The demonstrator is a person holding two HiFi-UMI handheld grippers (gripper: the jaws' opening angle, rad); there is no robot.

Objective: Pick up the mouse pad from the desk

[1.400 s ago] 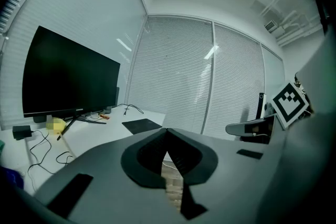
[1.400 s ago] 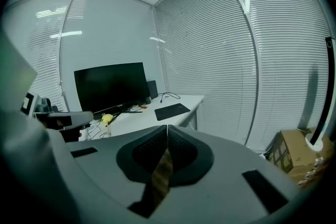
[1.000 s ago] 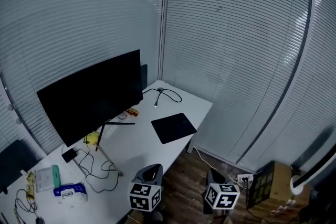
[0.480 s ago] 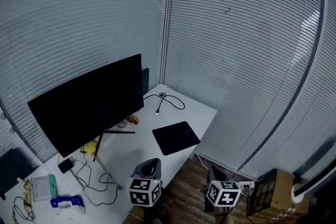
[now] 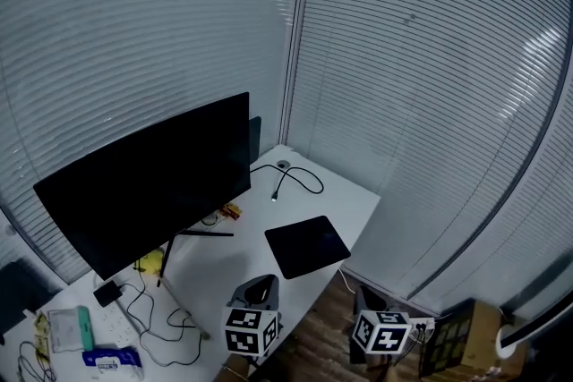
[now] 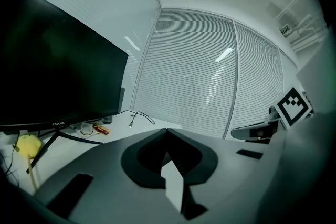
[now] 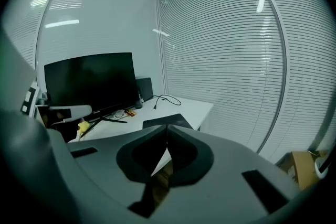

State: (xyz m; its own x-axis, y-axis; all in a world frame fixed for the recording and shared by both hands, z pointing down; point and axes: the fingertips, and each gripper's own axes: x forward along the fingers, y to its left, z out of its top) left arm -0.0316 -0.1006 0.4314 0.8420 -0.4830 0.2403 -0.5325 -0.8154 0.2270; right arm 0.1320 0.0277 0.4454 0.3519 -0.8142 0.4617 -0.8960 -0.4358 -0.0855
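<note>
A black rectangular mouse pad [image 5: 307, 246] lies flat near the right front corner of the white desk [image 5: 345, 192]; it also shows in the right gripper view as a dark mouse pad [image 7: 167, 121] just past the jaws. My left gripper [image 5: 257, 291] hovers at the desk's front edge, left of and short of the pad, shut and empty. In the left gripper view the left gripper [image 6: 167, 129] has its jaws together. My right gripper [image 5: 367, 301] hangs over the floor beside the desk, also shut with nothing held. Its tips [image 7: 167, 126] meet.
A large black monitor [image 5: 143, 183] stands on the desk's left half, with a black cable [image 5: 294, 177] behind the pad. A yellow object [image 5: 152, 262] and wires lie under the screen. Blinds cover the walls. A cardboard box [image 5: 474, 318] sits on the floor at right.
Both grippers and the head view have advanced toward the desk. The mouse pad now sits lower in the picture, nearer the grippers. Both stay shut.
</note>
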